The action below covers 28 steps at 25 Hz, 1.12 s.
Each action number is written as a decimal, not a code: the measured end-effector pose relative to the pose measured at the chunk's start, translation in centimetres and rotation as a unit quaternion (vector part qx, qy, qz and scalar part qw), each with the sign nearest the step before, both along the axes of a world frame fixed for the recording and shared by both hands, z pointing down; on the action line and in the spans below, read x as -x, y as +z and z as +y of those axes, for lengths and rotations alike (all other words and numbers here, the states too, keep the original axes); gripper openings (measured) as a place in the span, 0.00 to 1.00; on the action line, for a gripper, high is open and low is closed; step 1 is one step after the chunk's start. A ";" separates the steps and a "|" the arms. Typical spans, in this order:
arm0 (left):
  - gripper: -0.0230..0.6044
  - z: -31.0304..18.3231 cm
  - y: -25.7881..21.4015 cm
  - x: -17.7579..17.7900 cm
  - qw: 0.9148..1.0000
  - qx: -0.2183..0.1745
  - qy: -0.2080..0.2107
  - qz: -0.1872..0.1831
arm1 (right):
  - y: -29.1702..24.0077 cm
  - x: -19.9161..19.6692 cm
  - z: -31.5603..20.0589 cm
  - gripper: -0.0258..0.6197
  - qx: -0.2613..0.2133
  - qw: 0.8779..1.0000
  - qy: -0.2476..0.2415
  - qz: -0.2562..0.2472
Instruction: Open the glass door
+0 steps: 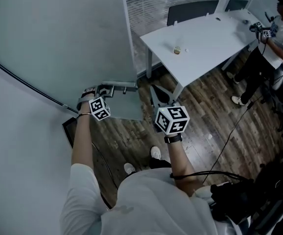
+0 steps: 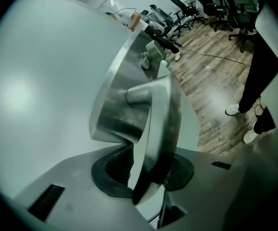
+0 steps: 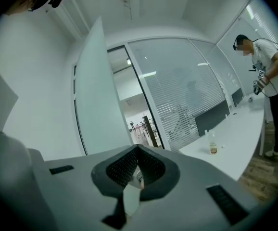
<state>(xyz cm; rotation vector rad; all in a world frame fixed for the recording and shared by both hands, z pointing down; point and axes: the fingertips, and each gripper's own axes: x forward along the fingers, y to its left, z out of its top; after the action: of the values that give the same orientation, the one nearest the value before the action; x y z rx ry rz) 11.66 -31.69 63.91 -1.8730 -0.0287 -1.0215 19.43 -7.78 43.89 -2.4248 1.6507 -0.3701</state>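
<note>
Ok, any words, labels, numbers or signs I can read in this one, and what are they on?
No text can be read in any of the three views.
Black-and-white marker cubes, one near the door and one beside it: square code patterns only, no letters or numbers.
Small clear bottle on the white rectangular table: its label is too small to read.
Brushed metal door handle: no markings visible.

Left gripper (image 2: 148,167) clamped on handle (image 2: 163,109) (arm outstretched); right gripper (image 3: 138,170) closed, pointing level.
</note>
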 end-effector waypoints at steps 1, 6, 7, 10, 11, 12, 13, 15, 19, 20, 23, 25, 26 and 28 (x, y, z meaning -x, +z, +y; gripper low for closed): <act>0.19 -0.1 0.0 -0.1 1.000 -0.001 0.004 -0.001 | -0.2 -0.3 -0.2 0.04 0.001 1.000 0.002 0.001; 0.19 1.0 0.0 1.5 1.000 -0.004 0.021 -0.005 | -1.2 -0.3 0.1 0.04 -0.001 1.000 0.008 0.010; 0.19 1.3 0.0 1.9 1.000 -0.005 0.024 -0.007 | -1.4 -0.3 0.2 0.04 -0.003 1.000 0.009 0.011; 0.19 2.1 0.2 3.5 0.999 -0.001 0.031 -0.015 | -2.2 -0.1 0.2 0.04 -0.009 1.000 0.006 0.016; 0.19 2.4 0.3 4.1 0.999 0.001 0.033 -0.019 | -2.4 0.0 0.1 0.04 -0.011 1.000 0.004 0.018; 0.19 2.7 0.4 4.7 0.999 0.004 0.036 -0.024 | -2.6 0.2 -0.1 0.04 -0.012 1.000 0.000 0.021; 0.19 2.9 0.5 5.3 0.999 0.006 0.040 -0.030 | -2.9 0.5 -0.3 0.04 -0.013 1.000 -0.005 0.023; 0.19 3.5 0.6 6.7 0.998 0.006 0.051 -0.046 | -3.2 1.3 -0.7 0.04 -0.015 0.999 -0.019 0.026; 0.19 4.5 1.1 9.9 0.994 0.003 0.069 -0.090 | -3.4 4.0 -2.1 0.04 -0.017 0.997 -0.063 0.027; 0.19 4.7 1.3 10.8 0.992 0.004 0.071 -0.103 | -3.4 4.7 -2.5 0.04 -0.018 0.997 -0.075 0.028; 0.19 5.4 1.5 13.0 0.988 0.002 0.077 -0.131 | -3.7 6.7 -3.4 0.04 -0.021 0.994 -0.105 0.034; 0.19 5.8 1.5 14.3 0.988 -0.001 0.078 -0.135 | -3.9 7.7 -3.8 0.04 -0.022 0.992 -0.119 0.037; 0.20 5.9 1.5 14.9 0.988 -0.002 0.078 -0.136 | -4.0 8.2 -4.1 0.04 -0.022 0.991 -0.125 0.037; 0.20 6.1 1.5 16.1 0.987 -0.005 0.076 -0.138 | -4.0 9.1 -4.6 0.04 -0.022 0.990 -0.136 0.036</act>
<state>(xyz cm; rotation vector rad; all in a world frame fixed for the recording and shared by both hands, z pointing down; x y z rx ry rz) -4.45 -25.63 65.42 -1.6793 -0.3249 -1.1632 10.32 -12.35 39.91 -2.2102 2.0045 -0.2825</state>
